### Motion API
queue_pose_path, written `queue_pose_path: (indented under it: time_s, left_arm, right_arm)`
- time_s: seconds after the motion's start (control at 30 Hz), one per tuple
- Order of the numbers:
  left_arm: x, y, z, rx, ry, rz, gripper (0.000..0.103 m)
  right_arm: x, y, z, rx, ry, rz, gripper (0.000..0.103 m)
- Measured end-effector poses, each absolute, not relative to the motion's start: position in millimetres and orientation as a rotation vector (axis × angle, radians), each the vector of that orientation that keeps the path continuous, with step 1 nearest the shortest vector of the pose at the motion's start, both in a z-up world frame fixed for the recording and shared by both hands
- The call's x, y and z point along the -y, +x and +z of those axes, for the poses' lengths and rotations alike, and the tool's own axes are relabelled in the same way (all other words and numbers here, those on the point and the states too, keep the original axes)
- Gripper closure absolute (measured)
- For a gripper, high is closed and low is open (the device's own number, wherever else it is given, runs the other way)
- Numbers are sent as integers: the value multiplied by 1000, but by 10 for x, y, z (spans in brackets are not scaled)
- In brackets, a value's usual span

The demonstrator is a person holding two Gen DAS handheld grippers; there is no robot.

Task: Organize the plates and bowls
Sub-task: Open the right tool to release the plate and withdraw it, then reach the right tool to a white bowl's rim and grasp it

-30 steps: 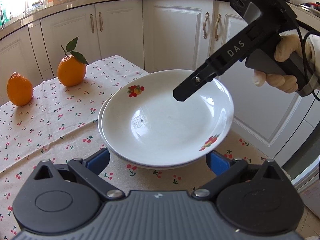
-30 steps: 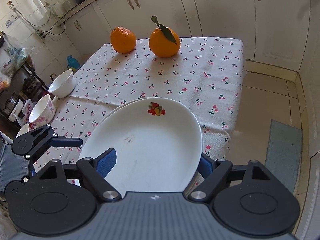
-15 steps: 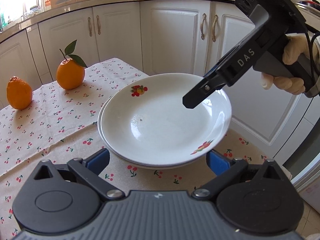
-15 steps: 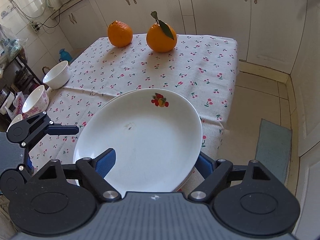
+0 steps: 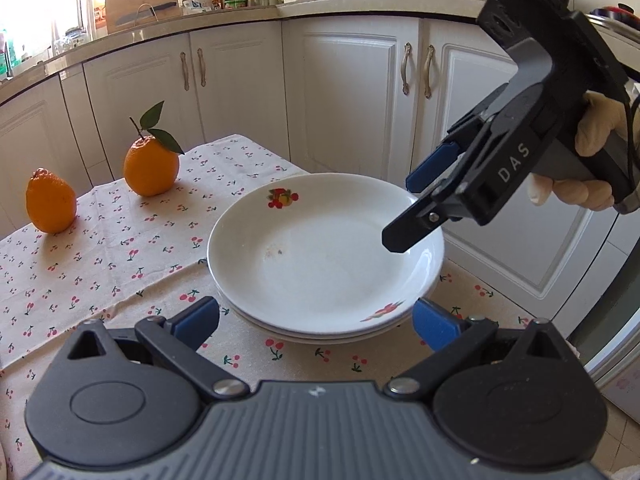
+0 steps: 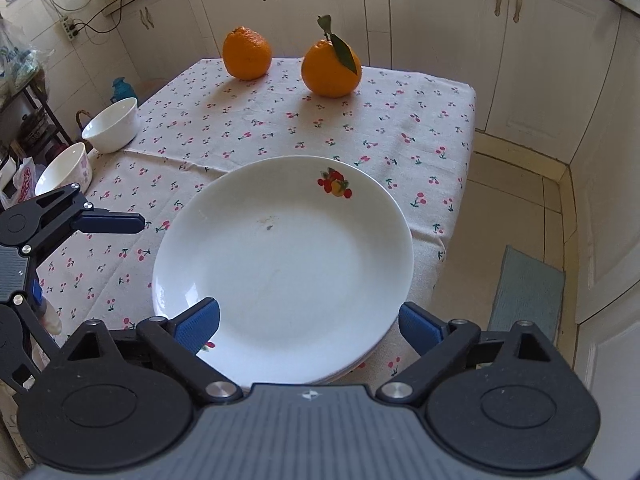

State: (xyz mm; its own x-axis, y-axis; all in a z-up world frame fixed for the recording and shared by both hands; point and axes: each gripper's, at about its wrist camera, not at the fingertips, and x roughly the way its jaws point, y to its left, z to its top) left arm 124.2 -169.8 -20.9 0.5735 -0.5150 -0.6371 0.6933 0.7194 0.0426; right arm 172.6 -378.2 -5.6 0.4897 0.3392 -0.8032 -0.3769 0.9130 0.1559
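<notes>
Two white plates with fruit prints lie stacked point(image 5: 320, 256) point(image 6: 280, 264) on the cherry-print tablecloth, near the table's corner. My right gripper point(image 6: 310, 324) point(image 5: 412, 208) hovers just above the stack's rim. Its jaws are opening; the rim lies between them and the pads stand clear of it. My left gripper point(image 5: 316, 320) is open at the opposite side of the stack, its blue pads either side of the rim without touching. One of its fingers point(image 6: 116, 222) shows in the right wrist view. A plain white bowl point(image 6: 112, 124) and a pink-patterned bowl point(image 6: 62, 168) stand at the table's far side.
Two oranges point(image 6: 247, 53) point(image 6: 331, 68), one with a leaf, sit on the cloth beyond the plates. The table's edge point(image 6: 444, 248) runs close beside the stack, with tiled floor and a grey mat point(image 6: 524, 292) below. White cabinets point(image 5: 352, 100) surround the table.
The top plate was tilted in my right gripper's grip; now it lies flat on the lower plate. The right jaws have spread and drawn back from the rim. My left gripper stayed put.
</notes>
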Motion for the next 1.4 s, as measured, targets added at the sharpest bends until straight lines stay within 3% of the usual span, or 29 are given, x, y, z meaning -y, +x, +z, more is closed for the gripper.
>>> queue_pose_path:
  time_s: [0.6,1.07,1.4]
  left_arm:
    - [811,857,225,-557,241,-570,1]
    - [-314,367,210,-536,243,-340,1]
    - [-1005,200,-78,-607,242,-203,1]
  right_arm:
    - [2770,1166,442,-653,-130,296,0]
    - [1472,1044,416,-611,-204,523,0]
    - [752,1091,270,-659,-173,693,0]
